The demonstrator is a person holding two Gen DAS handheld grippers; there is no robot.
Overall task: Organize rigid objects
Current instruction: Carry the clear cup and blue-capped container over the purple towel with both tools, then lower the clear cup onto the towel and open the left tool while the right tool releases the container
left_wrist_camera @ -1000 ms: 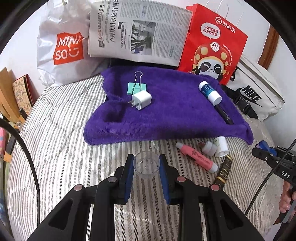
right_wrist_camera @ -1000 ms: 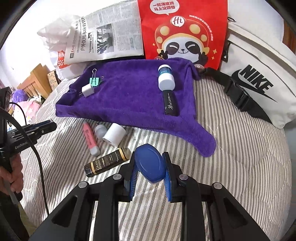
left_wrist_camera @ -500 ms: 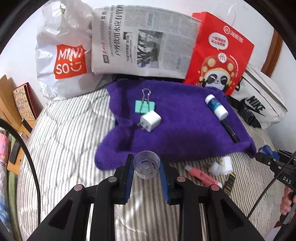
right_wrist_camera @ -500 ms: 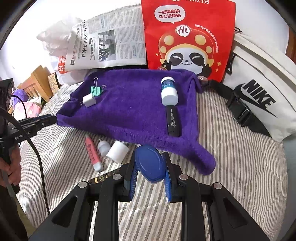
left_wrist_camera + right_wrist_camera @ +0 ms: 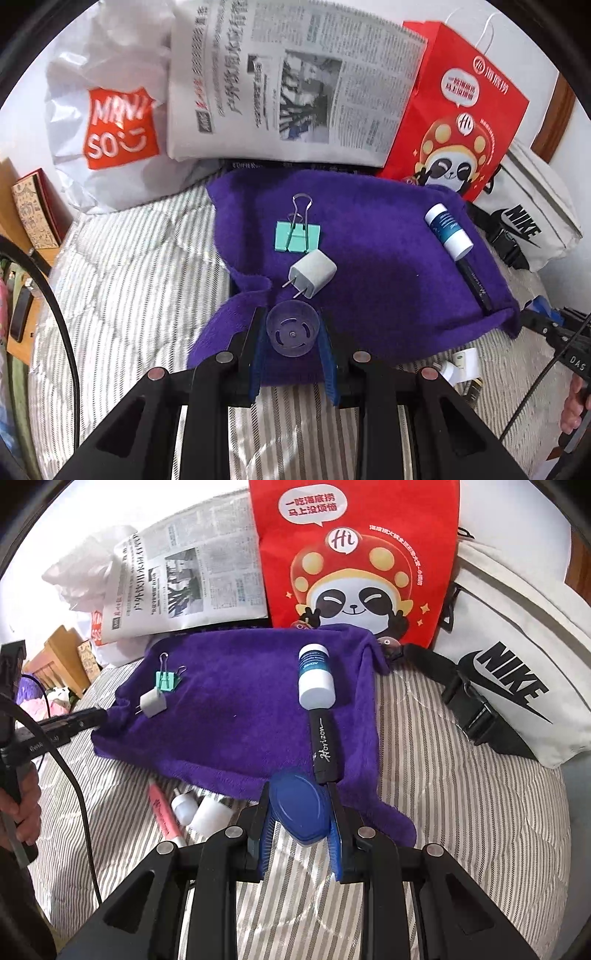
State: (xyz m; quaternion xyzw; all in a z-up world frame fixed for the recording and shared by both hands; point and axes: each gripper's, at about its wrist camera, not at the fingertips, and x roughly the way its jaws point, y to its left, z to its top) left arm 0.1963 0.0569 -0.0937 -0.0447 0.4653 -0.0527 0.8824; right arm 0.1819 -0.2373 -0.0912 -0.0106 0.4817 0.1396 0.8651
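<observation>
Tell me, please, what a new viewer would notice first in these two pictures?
The purple towel spread on the striped bed draws the eye, with the red panda bag standing behind it. Close to each camera, the left gripper holds a clear plastic cap and the right gripper holds a blue oval lid.

The purple towel (image 5: 384, 266) is plush, matt cloth lying on a striped quilted bed cover (image 5: 122, 280). The clear cup (image 5: 292, 332) looks like smooth see-through plastic, the blue lid (image 5: 301, 808) glossy plastic. The binder clip (image 5: 297, 236) has shiny wire handles; the newspaper (image 5: 291, 85) is matt paper.
</observation>
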